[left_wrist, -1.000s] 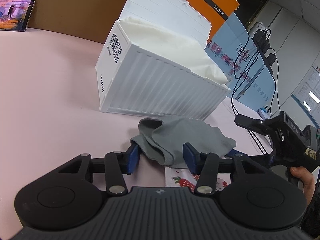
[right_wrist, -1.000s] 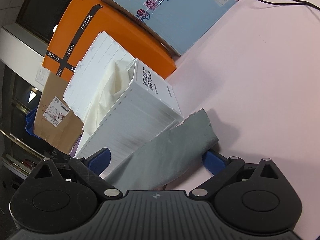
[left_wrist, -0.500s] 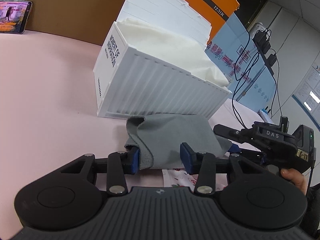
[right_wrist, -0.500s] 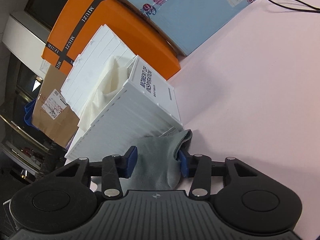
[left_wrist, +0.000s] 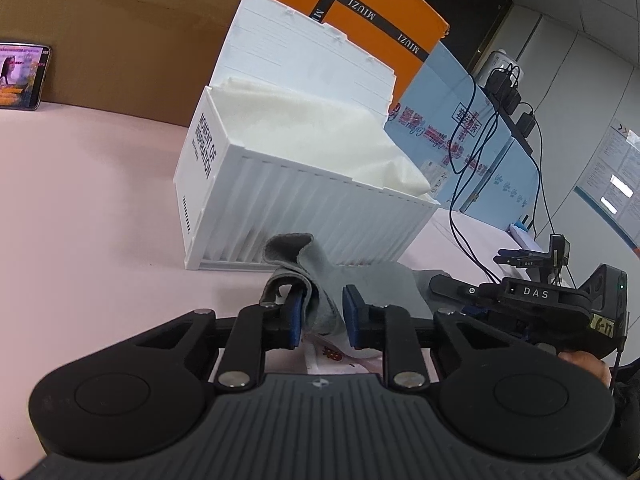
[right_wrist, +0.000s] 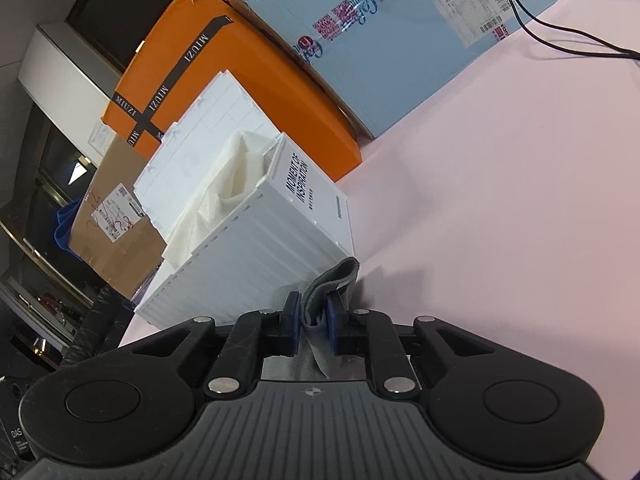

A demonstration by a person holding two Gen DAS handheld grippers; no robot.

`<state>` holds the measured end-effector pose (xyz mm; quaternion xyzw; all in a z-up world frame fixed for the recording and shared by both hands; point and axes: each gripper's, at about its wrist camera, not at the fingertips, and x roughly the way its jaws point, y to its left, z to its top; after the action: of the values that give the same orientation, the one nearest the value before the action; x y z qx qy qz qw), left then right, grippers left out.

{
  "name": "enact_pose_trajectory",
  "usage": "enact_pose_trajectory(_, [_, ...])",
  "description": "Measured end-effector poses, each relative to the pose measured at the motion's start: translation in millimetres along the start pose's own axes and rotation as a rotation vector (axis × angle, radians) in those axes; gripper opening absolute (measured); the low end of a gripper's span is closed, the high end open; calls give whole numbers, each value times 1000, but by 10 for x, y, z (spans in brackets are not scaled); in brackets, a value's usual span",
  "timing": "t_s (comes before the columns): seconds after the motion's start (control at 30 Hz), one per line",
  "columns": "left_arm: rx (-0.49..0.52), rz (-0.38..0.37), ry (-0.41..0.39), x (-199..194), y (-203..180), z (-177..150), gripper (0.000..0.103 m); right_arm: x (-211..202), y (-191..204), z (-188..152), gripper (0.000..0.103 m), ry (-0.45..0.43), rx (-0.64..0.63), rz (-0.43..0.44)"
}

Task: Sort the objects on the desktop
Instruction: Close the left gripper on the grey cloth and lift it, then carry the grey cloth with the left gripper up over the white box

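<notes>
A grey sock (left_wrist: 320, 276) lies bunched on the pink table in front of a white ribbed storage box (left_wrist: 304, 208) that holds white cloth (left_wrist: 304, 132). My left gripper (left_wrist: 320, 314) is shut on one end of the sock. My right gripper (right_wrist: 313, 314) is shut on the other end of the sock (right_wrist: 332, 280), beside the box (right_wrist: 256, 256). The right gripper's black body (left_wrist: 532, 304) shows at the right of the left wrist view. A strawberry-print item (left_wrist: 336, 356) lies partly hidden under the sock.
An orange MIUZI box (left_wrist: 360, 12), a light blue parcel (left_wrist: 452, 136) with black cables (left_wrist: 472, 184) and a brown carton (left_wrist: 104, 40) stand behind the white box. A phone (left_wrist: 22, 76) leans at far left. Bare pink table (right_wrist: 520, 200) lies to the right.
Both grippers have closed on the sock, the right from wide open. The sock has bunched up between them and the views have drawn nearer the white box.
</notes>
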<state>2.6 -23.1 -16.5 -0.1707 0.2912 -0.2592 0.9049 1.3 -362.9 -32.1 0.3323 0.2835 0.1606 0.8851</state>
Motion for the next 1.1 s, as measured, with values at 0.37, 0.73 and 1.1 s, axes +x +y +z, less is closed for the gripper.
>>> enact_pose_trajectory(0.37, [63, -125, -28, -67, -254, 134, 12, -191, 223, 44, 13, -83, -5, 151])
enact_pose_trajectory(0.73, [38, -93, 24, 54, -157, 82, 9, -109, 337, 48, 13, -51, -77, 103])
enact_pose_trajectory(1.1, [12, -54, 68, 181, -51, -26, 17, 5, 27, -61, 32, 22, -36, -41])
